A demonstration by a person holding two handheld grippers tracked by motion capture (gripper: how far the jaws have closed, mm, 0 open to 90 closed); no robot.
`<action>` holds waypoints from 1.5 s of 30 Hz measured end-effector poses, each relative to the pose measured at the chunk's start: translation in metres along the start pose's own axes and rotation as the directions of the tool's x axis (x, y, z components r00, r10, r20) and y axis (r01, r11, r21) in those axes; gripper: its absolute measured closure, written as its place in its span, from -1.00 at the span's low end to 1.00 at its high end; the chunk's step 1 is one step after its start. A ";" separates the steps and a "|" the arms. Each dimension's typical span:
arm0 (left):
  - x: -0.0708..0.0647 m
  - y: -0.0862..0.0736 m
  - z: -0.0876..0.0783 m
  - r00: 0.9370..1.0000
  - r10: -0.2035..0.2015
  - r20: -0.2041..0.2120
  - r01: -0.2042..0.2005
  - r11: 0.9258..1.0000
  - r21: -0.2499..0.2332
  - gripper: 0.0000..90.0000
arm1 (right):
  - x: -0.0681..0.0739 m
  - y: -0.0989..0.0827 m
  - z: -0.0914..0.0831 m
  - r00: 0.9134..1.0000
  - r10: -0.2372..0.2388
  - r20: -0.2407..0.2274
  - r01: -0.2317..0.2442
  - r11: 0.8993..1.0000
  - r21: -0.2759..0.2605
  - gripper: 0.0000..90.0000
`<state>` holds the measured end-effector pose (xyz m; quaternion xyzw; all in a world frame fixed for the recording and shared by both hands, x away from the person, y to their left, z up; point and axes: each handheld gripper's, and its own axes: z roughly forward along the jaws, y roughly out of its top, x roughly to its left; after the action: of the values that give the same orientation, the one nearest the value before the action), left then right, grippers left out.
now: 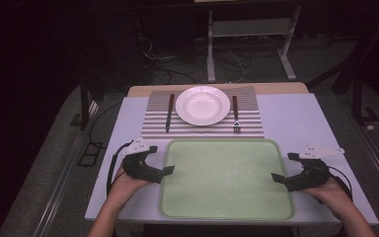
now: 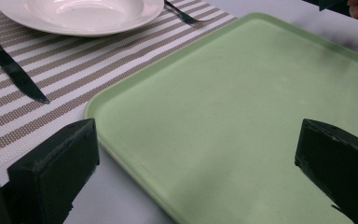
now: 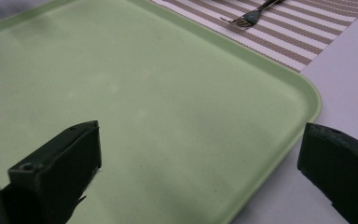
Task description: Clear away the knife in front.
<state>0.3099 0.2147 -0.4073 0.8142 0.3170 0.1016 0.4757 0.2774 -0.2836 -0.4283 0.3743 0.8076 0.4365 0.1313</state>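
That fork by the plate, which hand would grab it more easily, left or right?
Probably the right. The fork lies on the striped mat to the right of the plate, nearer the right gripper. The left gripper sits across the green tray, closer to the knife. Both are open and empty.

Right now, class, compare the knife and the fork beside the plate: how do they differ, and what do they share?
The knife lies left of the white plate; the fork lies right of it. The knife ends in a dark pointed blade; the fork ends in tines. In the high view the knife looks slightly longer than the fork. Both have brown handles, lie on the striped placemat and point their working ends toward the green tray.
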 end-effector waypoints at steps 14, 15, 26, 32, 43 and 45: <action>0.009 0.005 0.005 1.000 -0.006 -0.011 0.006 1.000 -0.015 -1.00 | 0.000 0.000 -0.002 1.000 0.016 -0.011 -0.017 1.000 -0.021 -1.00; 0.010 0.005 0.006 1.000 -0.005 -0.014 0.005 1.000 -0.015 -1.00 | 0.001 0.000 -0.002 1.000 0.017 -0.008 -0.017 1.000 -0.017 -1.00; 0.018 0.006 0.012 1.000 -0.015 -0.022 0.015 1.000 -0.015 -1.00 | 0.001 0.000 -0.004 1.000 0.023 -0.015 -0.024 0.999 -0.029 -1.00; 0.020 0.008 0.017 1.000 -0.015 -0.024 0.014 1.000 -0.008 -1.00 | 0.001 0.001 -0.003 0.999 0.025 -0.019 -0.026 0.999 -0.031 -1.00; 0.024 0.011 0.024 1.000 -0.017 -0.025 0.017 1.000 -0.001 -1.00 | 0.001 0.001 -0.003 0.999 0.023 -0.023 -0.024 0.999 -0.029 -1.00; 0.025 0.012 0.025 0.999 -0.017 -0.027 0.017 1.000 -0.001 -1.00 | 0.001 0.001 -0.003 0.999 0.023 -0.024 -0.024 0.999 -0.030 -1.00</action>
<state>0.3463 0.2083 -0.4141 0.8099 0.3304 0.1087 0.4724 0.2757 -0.2845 -0.4259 0.3766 0.7979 0.4544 0.1224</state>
